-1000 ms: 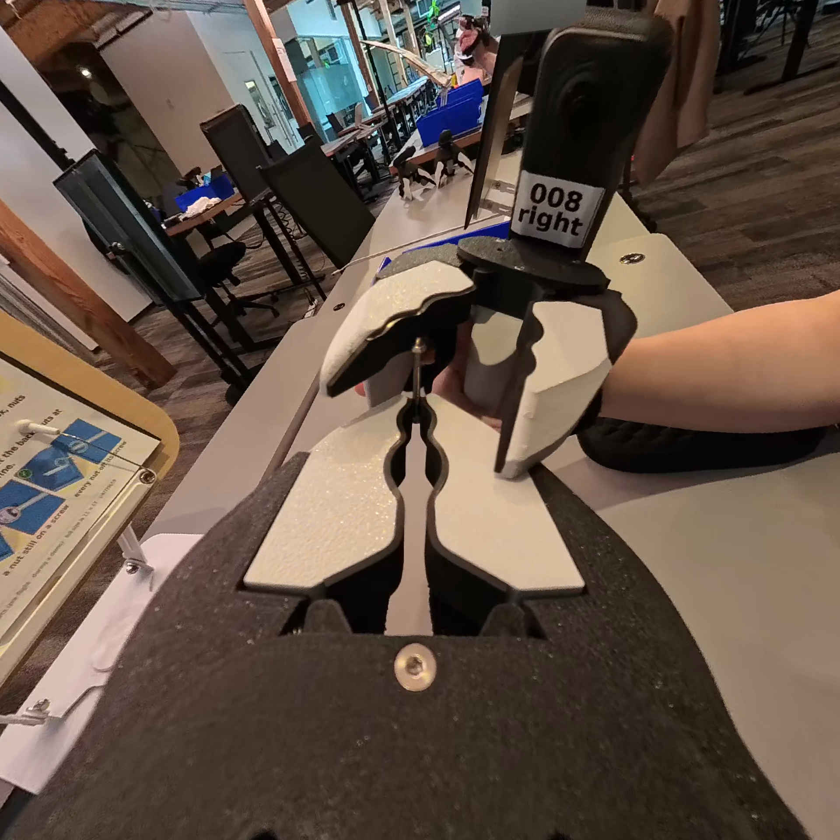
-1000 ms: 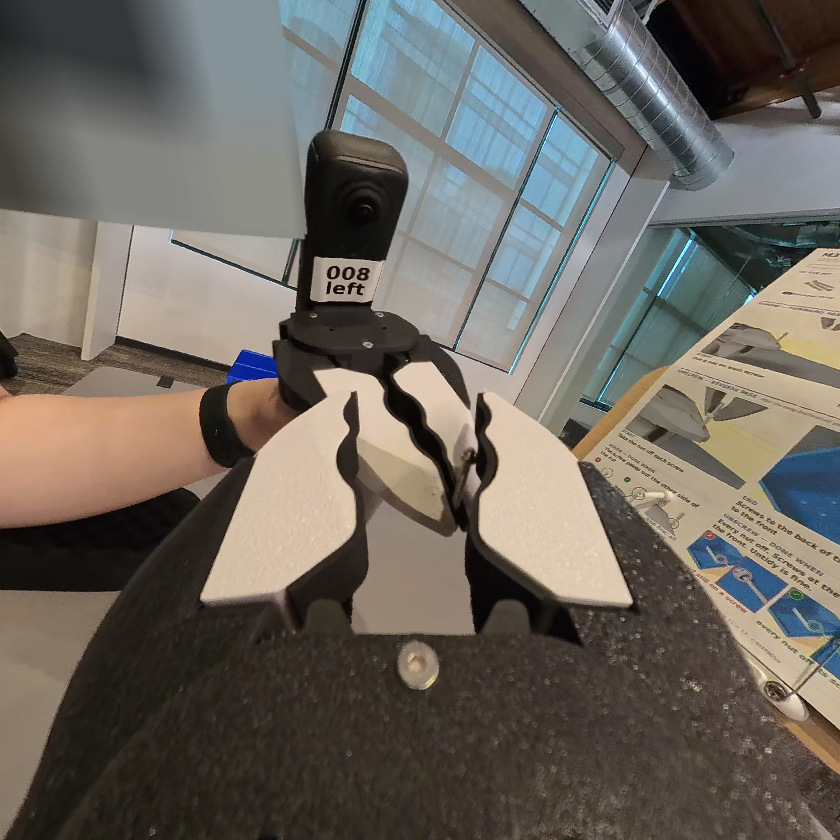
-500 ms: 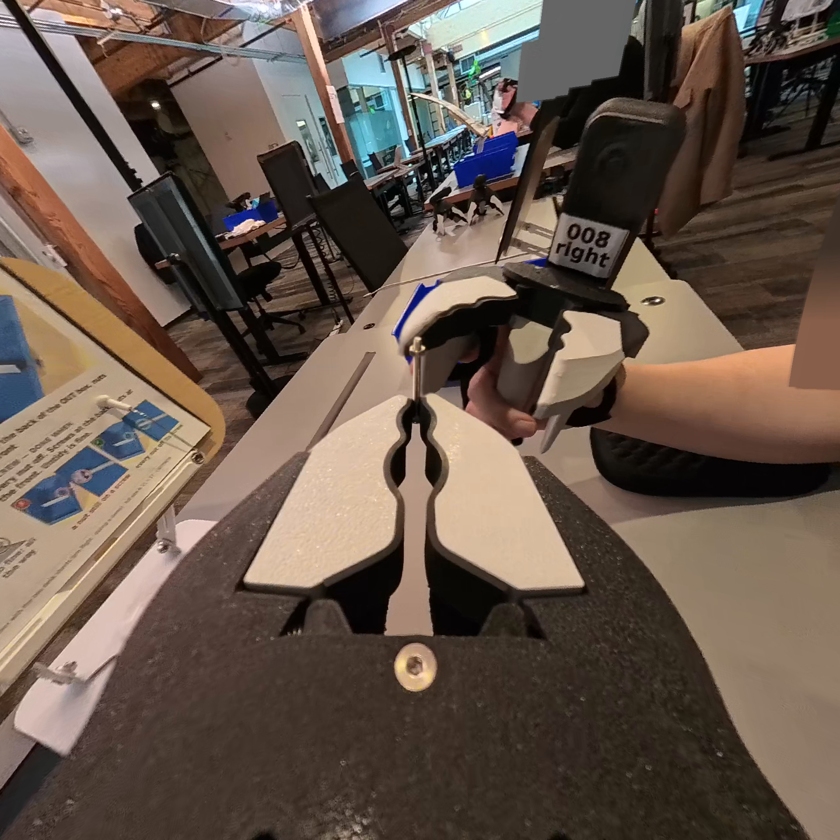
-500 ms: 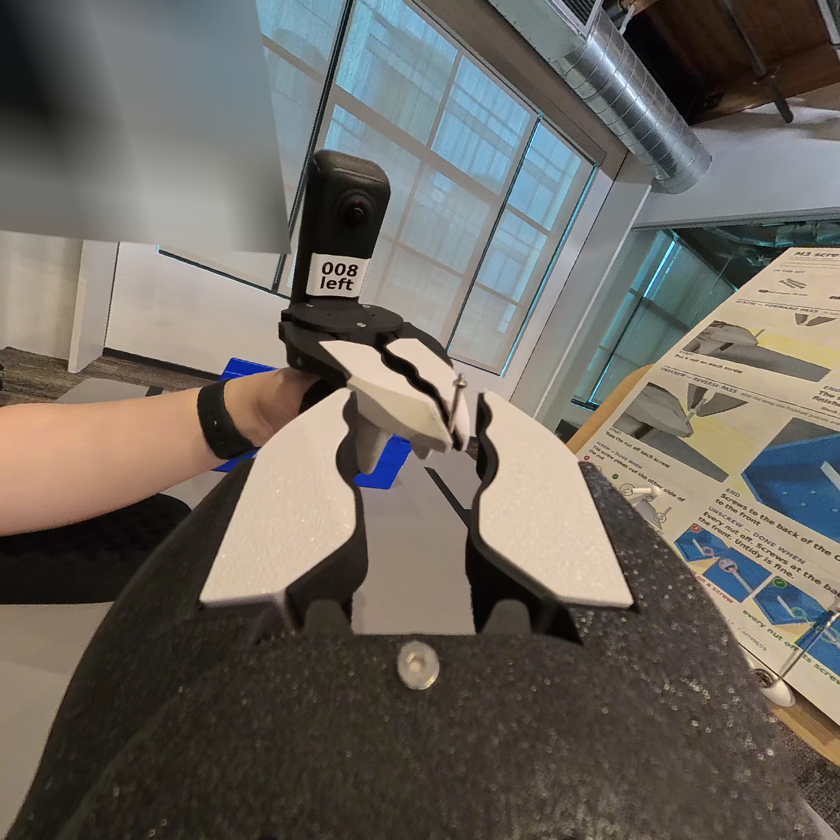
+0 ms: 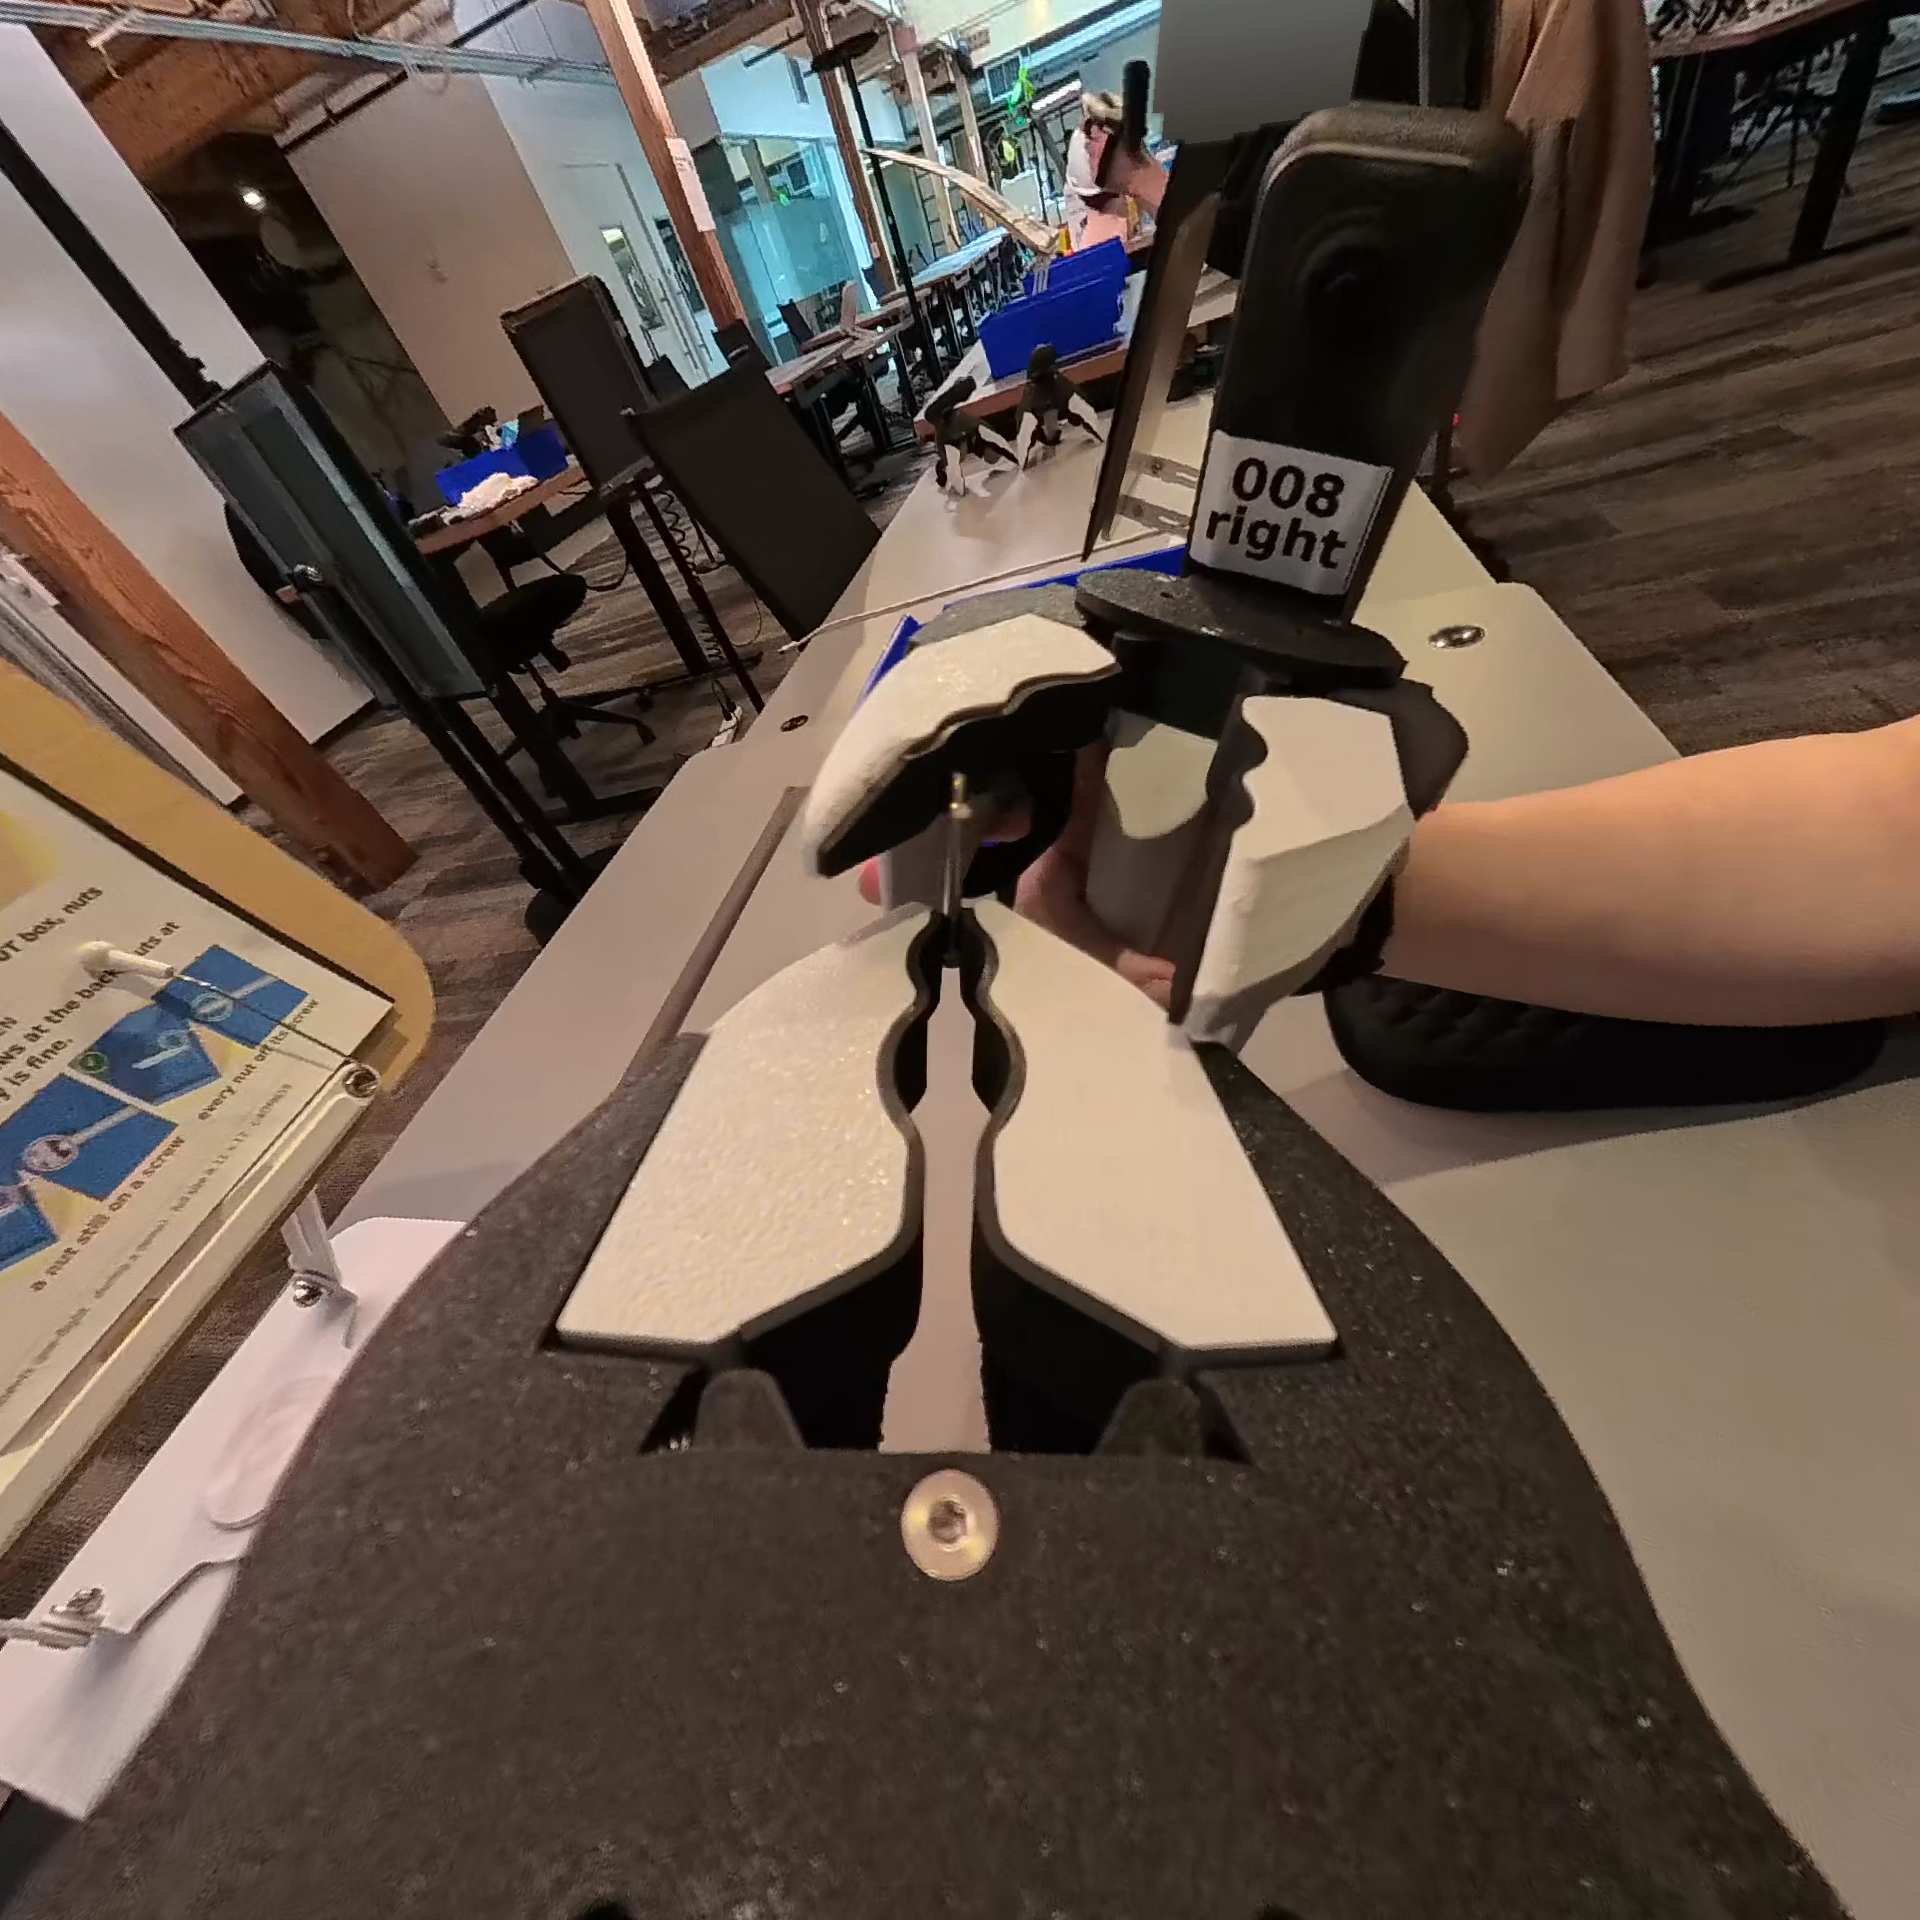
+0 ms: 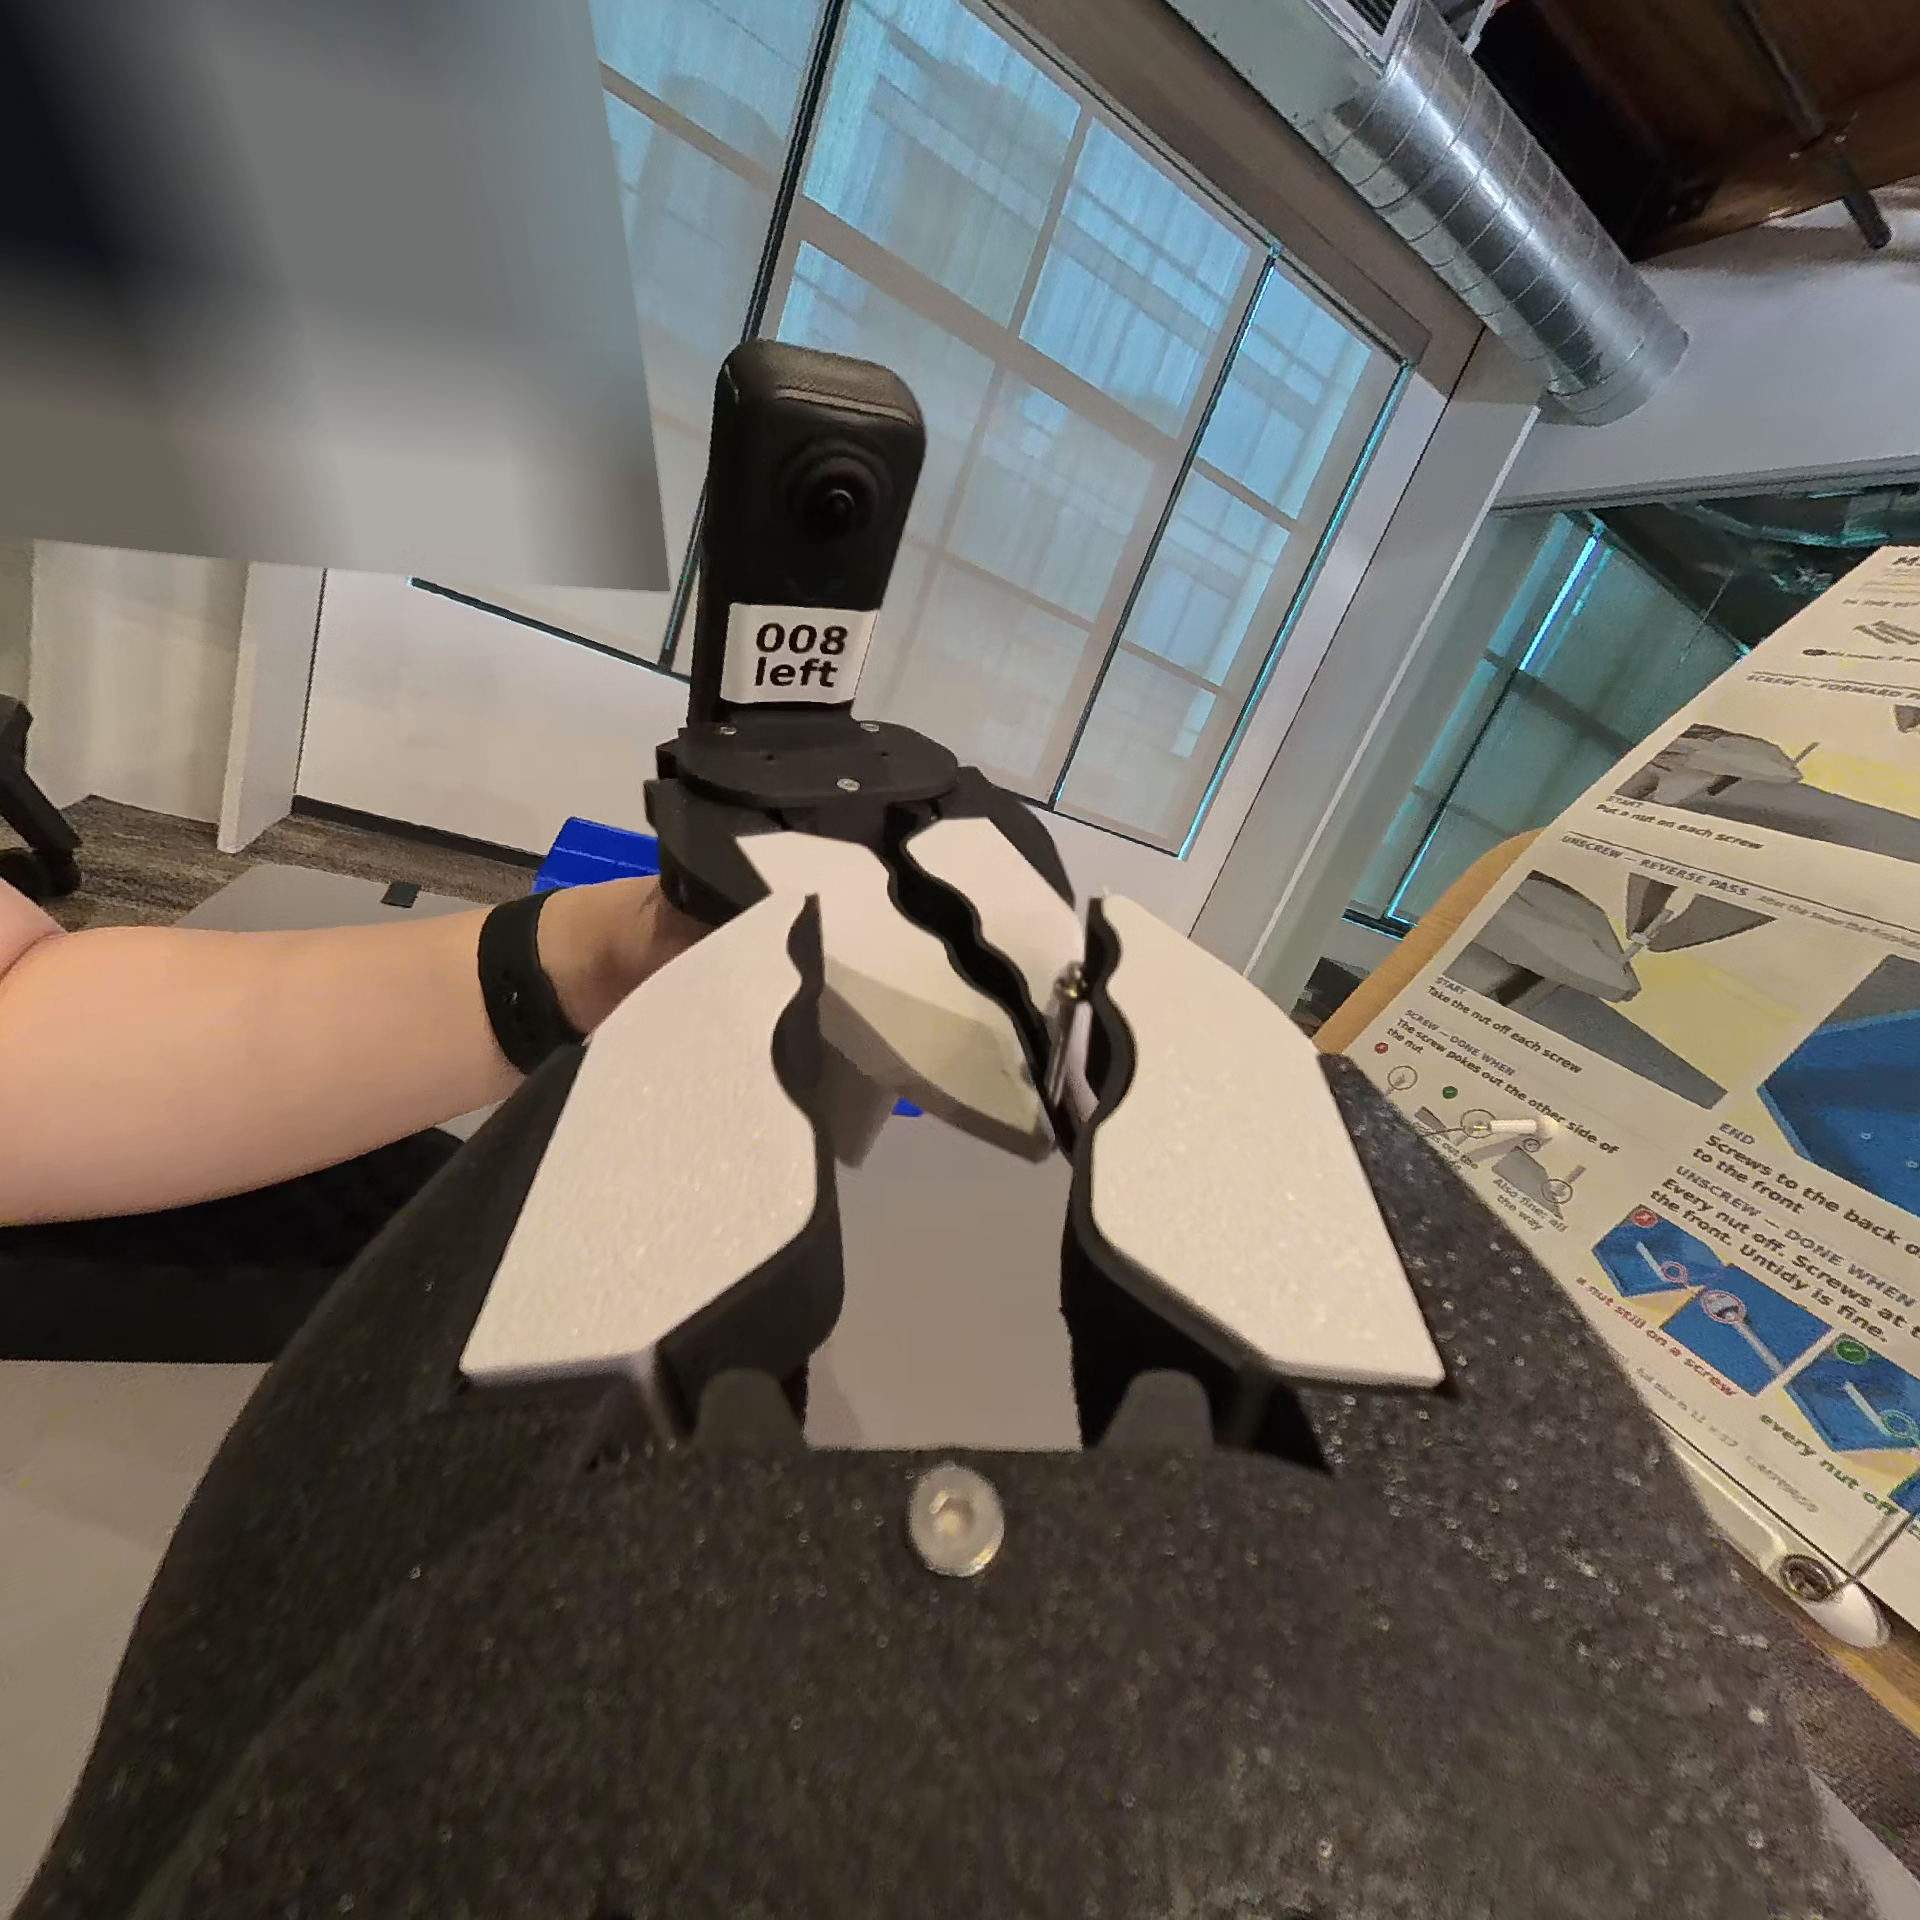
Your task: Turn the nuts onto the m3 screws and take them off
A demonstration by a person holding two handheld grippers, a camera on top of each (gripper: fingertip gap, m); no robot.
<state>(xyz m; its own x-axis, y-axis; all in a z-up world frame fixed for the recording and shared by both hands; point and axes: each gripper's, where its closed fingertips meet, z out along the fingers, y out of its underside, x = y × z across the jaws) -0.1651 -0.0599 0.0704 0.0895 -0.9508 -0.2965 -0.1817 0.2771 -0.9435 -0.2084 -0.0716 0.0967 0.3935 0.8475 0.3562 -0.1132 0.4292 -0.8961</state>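
My left gripper (image 5: 951, 930) is shut on a thin metal screw (image 5: 954, 852) that stands up out of its fingertips, head on top. My right gripper (image 5: 1013, 935) is open in front of it, one finger (image 5: 935, 707) above the screw head and the other finger (image 5: 1278, 914) to the right. In the right wrist view the left gripper (image 6: 1039, 1127) reaches in between my right gripper's (image 6: 945, 914) open fingers. The screw (image 6: 1065, 1023) lies close to the right-hand finger (image 6: 1195, 1091). I cannot tell whether that pad touches it.
A wooden-edged instruction board (image 5: 156, 1091) stands at the left; it also shows in the right wrist view (image 6: 1714, 1039). A black padded rest (image 5: 1610, 1049) lies on the grey table (image 5: 1662, 1351) under the forearm. A blue bin (image 6: 592, 852) sits behind the left hand. The left gripper's tips are roughly 4 cm from the right gripper's.
Half a second ago the two grippers had drawn apart. Now the right gripper is again around the left gripper's tips and the screw. The left gripper has kept its hold throughout.
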